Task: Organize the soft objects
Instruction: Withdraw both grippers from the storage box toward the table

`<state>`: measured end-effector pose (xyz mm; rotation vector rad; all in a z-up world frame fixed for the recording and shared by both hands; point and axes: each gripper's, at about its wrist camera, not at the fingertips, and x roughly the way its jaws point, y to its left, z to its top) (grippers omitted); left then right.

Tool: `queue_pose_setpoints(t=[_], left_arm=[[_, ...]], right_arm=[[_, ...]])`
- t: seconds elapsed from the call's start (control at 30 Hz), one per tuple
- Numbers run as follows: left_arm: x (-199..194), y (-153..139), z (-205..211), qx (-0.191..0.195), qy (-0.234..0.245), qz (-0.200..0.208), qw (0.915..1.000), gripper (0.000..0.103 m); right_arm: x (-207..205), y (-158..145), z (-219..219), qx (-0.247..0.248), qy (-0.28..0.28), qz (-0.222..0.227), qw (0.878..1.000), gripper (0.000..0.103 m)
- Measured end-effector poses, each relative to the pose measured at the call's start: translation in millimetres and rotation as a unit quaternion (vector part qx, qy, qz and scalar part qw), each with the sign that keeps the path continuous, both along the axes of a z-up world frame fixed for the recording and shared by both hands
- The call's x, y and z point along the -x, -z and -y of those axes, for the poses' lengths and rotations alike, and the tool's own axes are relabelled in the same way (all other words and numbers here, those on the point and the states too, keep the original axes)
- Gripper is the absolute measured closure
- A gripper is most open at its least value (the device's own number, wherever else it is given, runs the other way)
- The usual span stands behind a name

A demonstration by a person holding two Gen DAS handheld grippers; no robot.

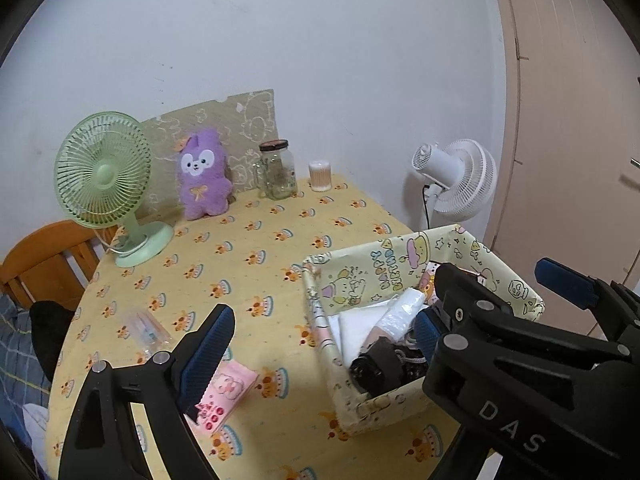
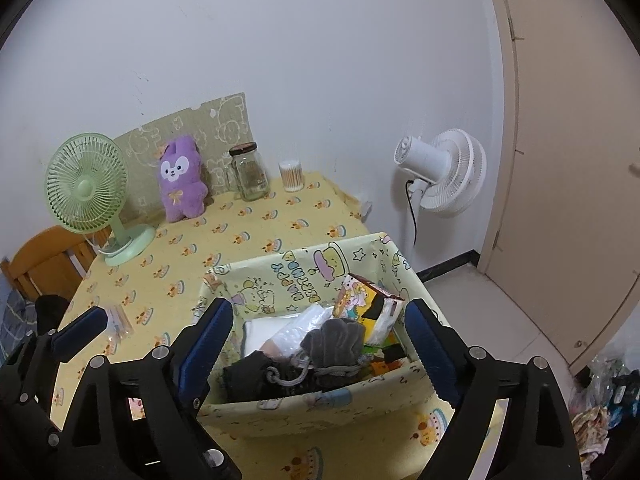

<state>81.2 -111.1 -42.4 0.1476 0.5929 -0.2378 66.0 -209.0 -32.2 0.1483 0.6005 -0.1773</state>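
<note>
Right wrist view: right gripper (image 2: pixel 318 344) wide open, nothing held, jaws straddling the pale yellow cartoon-printed fabric storage box (image 2: pixel 304 404) from above and short of touching it. Between the jaws, inside the box: grey knitted glove (image 2: pixel 334 338) on top, fingers fanned up and away from the tongs, long axis running roughly away from the tongs toward the far wall; dark drawstring pouch with grey cord (image 2: pixel 280 374) nearer the front wall; white plastic-wrapped packet (image 2: pixel 296 328) lying diagonally, long axis slanting from near-left to far-right; colourful cartoon-printed tissue pack (image 2: pixel 372 308) standing tilted at the right. Left gripper (image 2: pixel 142 334), seen at the left of the right tongs, likewise gaping and empty.

Left wrist view: left gripper (image 1: pixel 324 330) open wide, empty, its right jaw hidden behind the right tongs. Pink cartoon-printed soft packet (image 1: pixel 230 394) flat on the yellow cake-patterned tablecloth (image 1: pixel 248 264), partly behind the left jaw, long axis slanting from near-left to far-right. Clear plastic sachet (image 1: pixel 146 330) just beyond that jaw, on the cloth. Purple plush rabbit toy (image 1: pixel 202 174) upright, well beyond both tongs, facing them.

Judged mostly done: several soft things boxed; pink packet, sachet and perhaps the plush left.
</note>
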Motion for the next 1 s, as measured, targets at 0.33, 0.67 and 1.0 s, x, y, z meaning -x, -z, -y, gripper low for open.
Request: queue_pose_setpoints(t=[0.33,0.67,1.0], left_arm=[[13,-10,-29,0.006,-0.024,0.01,0.9997,0.01],[21,-15,-64,0.007,-0.046,0.017,0.9988,0.009],[20,-5,-96,0.004,-0.066,0.012,0.9977,0.009]], right_arm=[[10,-14,-32,0.025,0.003,0.004,1.0,0.011],[16,-19,-69,0.015,-0.036,0.019,0.999,0.006],[9,-9,-108,0.014,-0.068,0.005,0.998,0.006]])
